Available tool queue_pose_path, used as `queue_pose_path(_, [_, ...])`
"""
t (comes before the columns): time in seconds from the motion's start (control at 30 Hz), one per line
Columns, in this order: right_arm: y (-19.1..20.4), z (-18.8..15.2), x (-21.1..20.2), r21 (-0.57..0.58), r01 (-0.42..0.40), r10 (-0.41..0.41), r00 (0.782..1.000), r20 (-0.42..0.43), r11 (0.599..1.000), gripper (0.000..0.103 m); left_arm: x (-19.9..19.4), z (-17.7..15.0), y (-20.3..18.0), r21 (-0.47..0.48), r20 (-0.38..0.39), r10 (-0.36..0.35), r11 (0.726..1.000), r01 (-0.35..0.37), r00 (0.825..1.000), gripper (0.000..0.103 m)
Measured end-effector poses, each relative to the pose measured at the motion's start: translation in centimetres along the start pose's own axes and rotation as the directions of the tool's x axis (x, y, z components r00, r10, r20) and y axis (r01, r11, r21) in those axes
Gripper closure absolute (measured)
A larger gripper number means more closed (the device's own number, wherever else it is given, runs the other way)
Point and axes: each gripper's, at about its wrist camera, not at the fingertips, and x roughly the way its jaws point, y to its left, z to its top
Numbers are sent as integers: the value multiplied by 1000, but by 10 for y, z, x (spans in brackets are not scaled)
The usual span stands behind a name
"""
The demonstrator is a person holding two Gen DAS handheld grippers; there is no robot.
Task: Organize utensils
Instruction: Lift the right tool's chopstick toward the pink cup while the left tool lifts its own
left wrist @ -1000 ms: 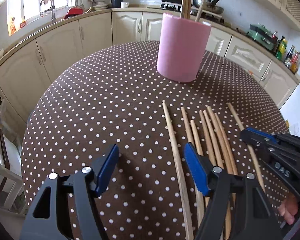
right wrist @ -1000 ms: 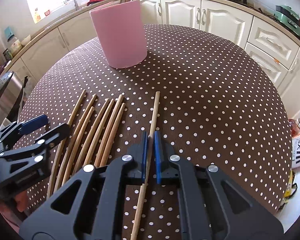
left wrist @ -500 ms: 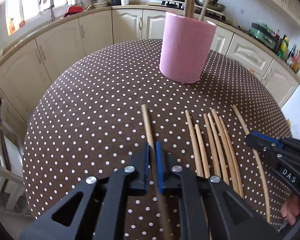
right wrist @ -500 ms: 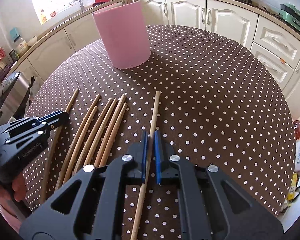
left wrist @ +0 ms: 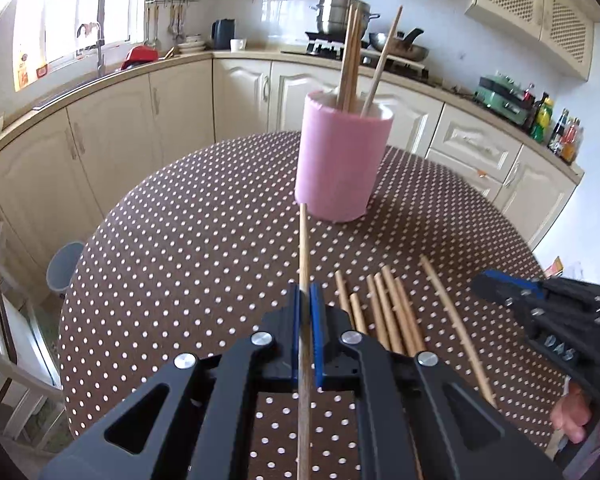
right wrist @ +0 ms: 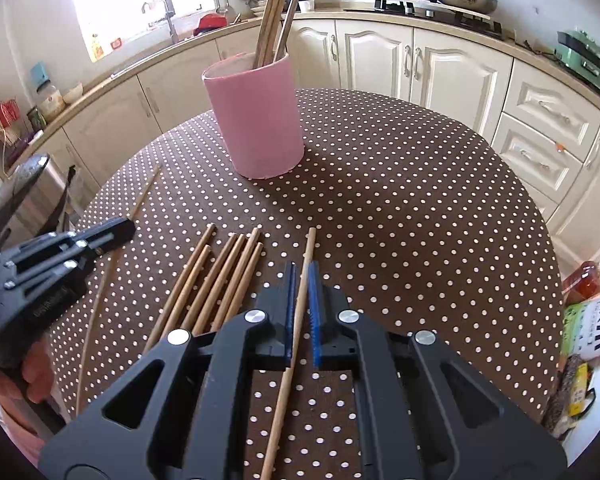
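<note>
The left wrist view shows the left gripper (left wrist: 305, 308) clamped on one wooden chopstick (left wrist: 303, 248), whose far tip points toward the foot of the pink holder (left wrist: 342, 160). Its jaws have just been closing, and the stick is between them. In the right wrist view, the right gripper (right wrist: 299, 292) is also closed narrowly around a second chopstick (right wrist: 306, 264), which runs back under the tool.

I think the main risk is the long overhang. Each stick is held at one spot only, so it may swing or slip in the pads when it is turned upright. The holder already has several sticks (right wrist: 274, 12) leaning inside, and a new tip could strike them or the rim and push the light cup over. Both grippers are near each other, so the two sticks may also cross.

The chopsticks are thin, pale wood, plain and round. Six more loose chopsticks (right wrist: 220, 276) lie side by side on the dotted tablecloth (right wrist: 420, 200), between the two tools, well short of the holder.
</note>
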Motion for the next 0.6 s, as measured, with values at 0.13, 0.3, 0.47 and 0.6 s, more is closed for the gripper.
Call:
queue_pose_path(0.13, [1,-1,13,0,35,-35,998,-53,999,84,1,3,-2,-8,-5,2,1000,-2,1000,97])
queue_pose_path(0.3, [4,-8,24,7,70,-70,996,-46,997,33,15,0,3,-12,-59,25,1000,-26,998,97])
queue_pose_path(0.47, [20,-13,39,-85,106,-113,990,-80,991,72,29,-3,9,-32,-105,26,999,-30,994,97])
queue_pose_path(0.6, [26,-10,40,-97,80,-88,992,-86,992,96,32,-3,11,-34,-105,41,998,-45,994,97])
